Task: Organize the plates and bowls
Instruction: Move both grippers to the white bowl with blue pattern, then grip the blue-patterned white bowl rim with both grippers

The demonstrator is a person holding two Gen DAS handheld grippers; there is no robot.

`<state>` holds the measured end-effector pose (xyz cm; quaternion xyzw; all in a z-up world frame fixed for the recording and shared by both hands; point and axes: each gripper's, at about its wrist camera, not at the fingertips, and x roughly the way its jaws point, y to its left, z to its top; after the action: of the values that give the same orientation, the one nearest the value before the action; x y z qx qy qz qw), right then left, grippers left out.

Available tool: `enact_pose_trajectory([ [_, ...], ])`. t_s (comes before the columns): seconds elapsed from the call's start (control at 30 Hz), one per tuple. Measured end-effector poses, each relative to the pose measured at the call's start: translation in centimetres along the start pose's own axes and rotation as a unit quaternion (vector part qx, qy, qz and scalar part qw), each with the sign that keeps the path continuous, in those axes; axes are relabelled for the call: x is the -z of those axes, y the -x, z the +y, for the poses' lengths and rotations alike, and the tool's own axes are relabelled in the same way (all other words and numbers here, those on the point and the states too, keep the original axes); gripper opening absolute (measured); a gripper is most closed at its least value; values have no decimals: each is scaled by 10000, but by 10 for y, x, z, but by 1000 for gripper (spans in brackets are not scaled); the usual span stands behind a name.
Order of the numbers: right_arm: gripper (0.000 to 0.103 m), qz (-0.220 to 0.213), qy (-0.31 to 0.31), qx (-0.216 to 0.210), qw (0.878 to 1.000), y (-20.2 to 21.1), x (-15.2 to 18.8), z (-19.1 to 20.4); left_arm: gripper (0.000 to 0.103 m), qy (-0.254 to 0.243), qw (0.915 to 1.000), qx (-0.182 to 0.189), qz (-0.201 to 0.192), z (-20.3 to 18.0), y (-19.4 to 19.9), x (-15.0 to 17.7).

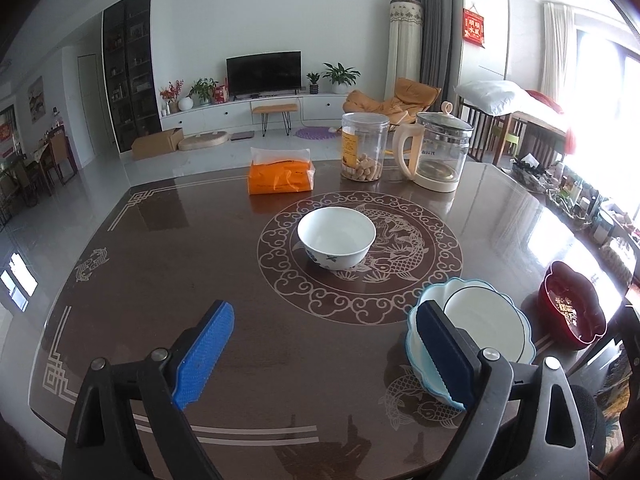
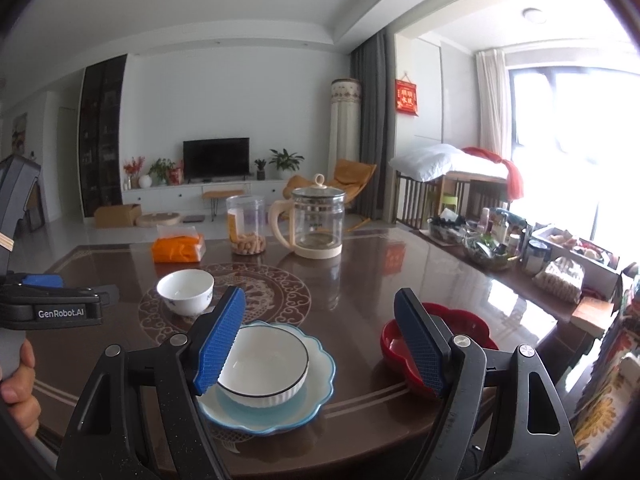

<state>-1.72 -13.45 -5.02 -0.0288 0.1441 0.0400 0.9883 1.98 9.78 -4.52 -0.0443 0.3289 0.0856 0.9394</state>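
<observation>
Worktop [image 1: 224, 264]: dark, glossy, with a round fish medallion at its centre.

Item one, white bowl [image 1: 336, 236], blue-patterned, standing upright on the medallion, apart from everything else. Item two, ribbed bowl [image 2: 266, 364], white with a dark rim, nested in a blue scalloped plate [image 2: 320, 376] near our edge of the worktop. Item three, red dish [image 2: 460, 322], lobed, empty, toward the right edge, just beside the plate but not touching it.

Along the far edge we list an orange tissue pack [image 1: 280, 176], a clear jar [image 1: 364, 146] of snacks and a glass kettle [image 1: 438, 152]; clutter lines the right edge.

Left tool [image 1: 320, 360]: spread wide, nothing between the pads; it hangs above bare worktop. Right tool [image 2: 320, 344]: likewise wide and empty, poised over the gap between the plate and the red dish, its left pad overlapping the ribbed bowl's rim in view; we cannot tell whether it touches.

Deciding relation: the white bowl lies straight ahead of the left tool, toward the worktop centre, and well apart from it. Being round, it has no long axis to align with. We judge the left hand nearer to it and the likely one to fetch it to the stack; the right sits closest to the nested pair.
</observation>
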Motion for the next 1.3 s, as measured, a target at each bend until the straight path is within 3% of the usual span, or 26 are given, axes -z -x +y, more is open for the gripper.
enact_pose_trajectory([
  [0.17, 80, 244, 25, -397, 9989, -7, 2, 9, 93, 221, 9996, -172, 39, 24, -8, -4],
  [0.47, 80, 275, 740, -940, 9924, -6, 8, 51, 93, 489, 9976, -425, 256, 66, -23, 3],
  [0.63, 80, 531, 896, -1265, 9865, -14, 11, 65, 93, 583, 9966, -503, 277, 81, -30, 2],
  [0.8, 80, 814, 954, -1651, 9783, -30, 4, 70, 94, 559, 9975, -193, 389, 86, -48, -14],
  [0.93, 80, 1304, 550, -1947, 9706, -65, -23, 63, 94, 562, 9960, 226, 660, 88, -79, -33],
  [1.0, 80, 1885, 152, -2102, 9592, -100, -37, 59, 94, 463, 9943, 397, 872, 83, -99, -46],
  [1.1, 80, 2806, -625, -2314, 9294, -169, -50, 58, 94, 354, 9913, 538, 1144, 72, -138, -66],
  [1.2, 80, 3375, -698, -2224, 9120, -233, -54, 73, 94, 463, 9841, 644, 1589, 69, -184, -81],
  [1.3, 79, 3980, -1191, -2184, 8830, -287, -43, 79, 93, 523, 9772, 612, 1965, 68, -223, -89],
])
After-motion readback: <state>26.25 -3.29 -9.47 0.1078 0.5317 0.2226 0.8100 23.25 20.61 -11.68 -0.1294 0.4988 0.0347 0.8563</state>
